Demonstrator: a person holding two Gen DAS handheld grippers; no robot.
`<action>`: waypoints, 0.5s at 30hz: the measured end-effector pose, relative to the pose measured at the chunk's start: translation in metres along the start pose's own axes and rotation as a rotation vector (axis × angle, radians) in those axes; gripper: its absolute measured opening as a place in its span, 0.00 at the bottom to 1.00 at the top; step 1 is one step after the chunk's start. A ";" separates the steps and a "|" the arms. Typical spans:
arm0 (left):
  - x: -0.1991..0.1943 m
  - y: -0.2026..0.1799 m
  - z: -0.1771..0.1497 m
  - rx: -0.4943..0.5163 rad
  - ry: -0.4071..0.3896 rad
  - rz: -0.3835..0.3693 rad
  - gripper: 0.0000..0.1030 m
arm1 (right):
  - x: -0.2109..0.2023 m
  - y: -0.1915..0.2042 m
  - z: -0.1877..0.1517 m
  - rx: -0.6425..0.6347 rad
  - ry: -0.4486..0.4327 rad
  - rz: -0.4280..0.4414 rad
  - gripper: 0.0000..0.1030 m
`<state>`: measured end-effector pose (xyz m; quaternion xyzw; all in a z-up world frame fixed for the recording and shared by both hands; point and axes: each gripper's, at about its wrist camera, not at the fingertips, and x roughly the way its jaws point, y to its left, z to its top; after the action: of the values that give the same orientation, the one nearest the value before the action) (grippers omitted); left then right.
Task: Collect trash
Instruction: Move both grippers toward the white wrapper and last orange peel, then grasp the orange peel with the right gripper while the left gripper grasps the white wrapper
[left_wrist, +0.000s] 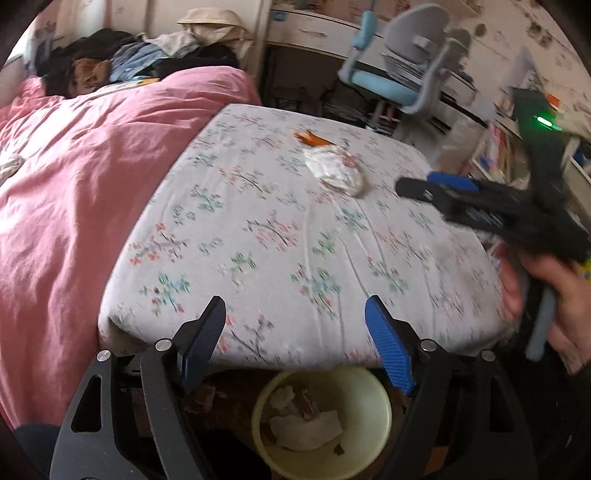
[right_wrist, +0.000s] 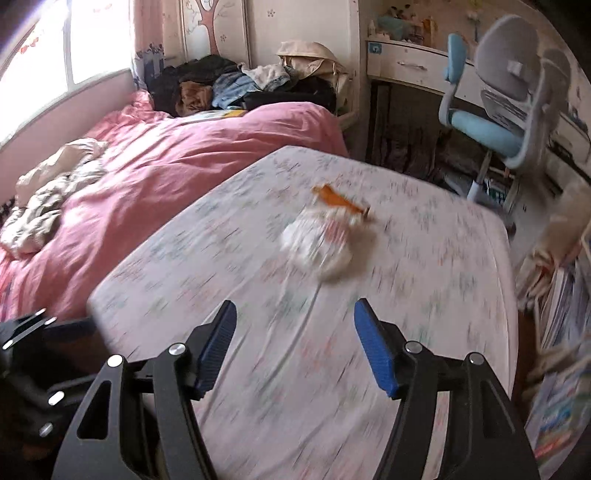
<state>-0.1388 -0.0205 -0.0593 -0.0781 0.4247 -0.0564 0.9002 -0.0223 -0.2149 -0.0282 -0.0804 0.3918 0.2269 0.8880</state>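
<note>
Both grippers wide apart, empty; white wrapper (right_wrist: 317, 243) ahead of right gripper (right_wrist: 295, 347).

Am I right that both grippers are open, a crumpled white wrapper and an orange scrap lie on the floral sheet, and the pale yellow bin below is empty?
Not quite: the pale yellow bin already holds crumpled white paper, as the left wrist view shows. The rest stands: left gripper and right gripper open, crumpled white wrapper and orange scrap on the floral sheet.
</note>
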 end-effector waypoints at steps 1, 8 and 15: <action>0.002 0.001 0.003 -0.006 -0.001 0.004 0.73 | 0.010 -0.003 0.008 -0.007 0.004 -0.013 0.62; 0.031 -0.011 0.035 0.000 0.004 -0.012 0.76 | 0.100 -0.022 0.082 -0.047 0.068 -0.074 0.62; 0.077 -0.020 0.079 -0.019 0.028 -0.035 0.78 | 0.170 -0.012 0.104 -0.181 0.202 -0.066 0.49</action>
<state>-0.0298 -0.0454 -0.0644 -0.0932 0.4363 -0.0695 0.8922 0.1524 -0.1344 -0.0823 -0.1956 0.4541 0.2229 0.8401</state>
